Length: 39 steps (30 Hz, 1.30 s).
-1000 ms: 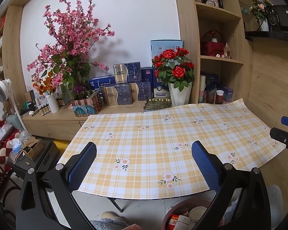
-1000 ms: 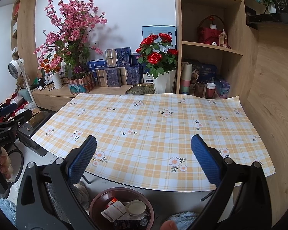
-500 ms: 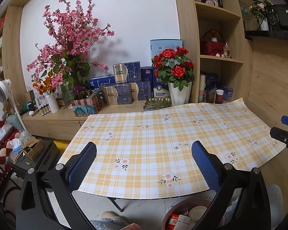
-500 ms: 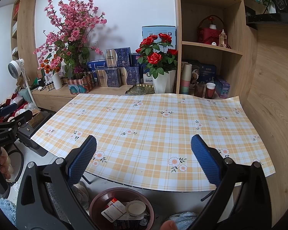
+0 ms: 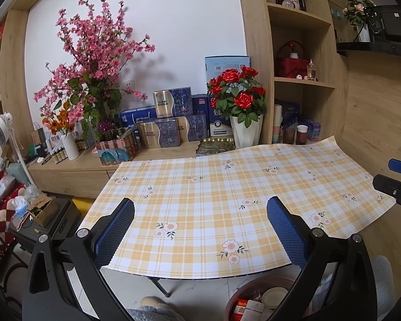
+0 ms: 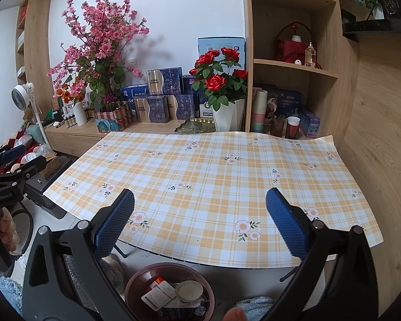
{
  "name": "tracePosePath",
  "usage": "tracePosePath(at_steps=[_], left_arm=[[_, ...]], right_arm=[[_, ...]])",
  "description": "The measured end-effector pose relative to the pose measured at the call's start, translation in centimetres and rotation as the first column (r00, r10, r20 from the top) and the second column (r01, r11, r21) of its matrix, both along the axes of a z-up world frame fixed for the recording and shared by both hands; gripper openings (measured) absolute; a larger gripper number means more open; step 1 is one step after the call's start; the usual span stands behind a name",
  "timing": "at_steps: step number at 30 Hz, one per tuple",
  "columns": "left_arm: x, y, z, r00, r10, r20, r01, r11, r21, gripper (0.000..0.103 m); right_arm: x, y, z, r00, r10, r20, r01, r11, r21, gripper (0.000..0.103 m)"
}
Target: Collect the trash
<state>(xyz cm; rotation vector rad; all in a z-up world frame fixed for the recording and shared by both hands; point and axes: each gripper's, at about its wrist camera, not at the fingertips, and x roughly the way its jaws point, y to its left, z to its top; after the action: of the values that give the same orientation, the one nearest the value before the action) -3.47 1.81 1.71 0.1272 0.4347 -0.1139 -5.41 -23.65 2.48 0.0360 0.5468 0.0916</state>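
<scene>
Plainly, both grippers are spread wide and carry nothing: the left gripper and the right gripper each hang over the near edge of the checked tablecloth, two blue pads apiece, four in all. I judge they are held apart like this because nothing on the table is left to grasp; its cloth shows only printed flowers. The trash sits below, in one round brown bin on the floor just under the near table edge, holding a white lid, a labelled carton and other packaging too jumbled to count. The bin also shows in the left view. Farther out, along the sideboard, stand one white pot of red roses, one pink blossom spray and several blue gift boxes.
</scene>
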Motion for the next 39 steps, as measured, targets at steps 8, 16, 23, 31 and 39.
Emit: tracePosePath(at_steps=[8,16,23,31,39], left_arm=[[-0.1,-0.4,0.1,1.000,-0.014,0.006,0.014,1.000,0.020,0.097],[0.2,-0.2,0.4,1.000,0.002,-0.005,-0.002,1.000,0.019,0.097],[0.2,-0.2,0.6,1.000,-0.010,-0.007,0.010,1.000,0.023,0.097],[-0.2,0.0,1.0,1.000,0.007,0.016,-0.008,1.000,0.011,0.097],[-0.4,-0.3,1.5,1.000,0.017,0.015,-0.017,1.000,0.020,0.097]], right_arm=[[0.0,-0.1,0.1,1.000,-0.001,0.002,0.001,1.000,0.000,0.097],[0.0,0.0,0.2,1.000,-0.004,0.003,0.004,1.000,-0.014,0.097],[0.0,0.2,0.5,0.999,-0.038,0.014,0.038,0.999,-0.034,0.097],[-0.2,0.0,0.8,0.993,-0.107,0.051,0.110,0.992,-0.062,0.097],[-0.6,-0.3,0.6,0.989,-0.135,0.065,0.138,0.989,-0.048,0.097]])
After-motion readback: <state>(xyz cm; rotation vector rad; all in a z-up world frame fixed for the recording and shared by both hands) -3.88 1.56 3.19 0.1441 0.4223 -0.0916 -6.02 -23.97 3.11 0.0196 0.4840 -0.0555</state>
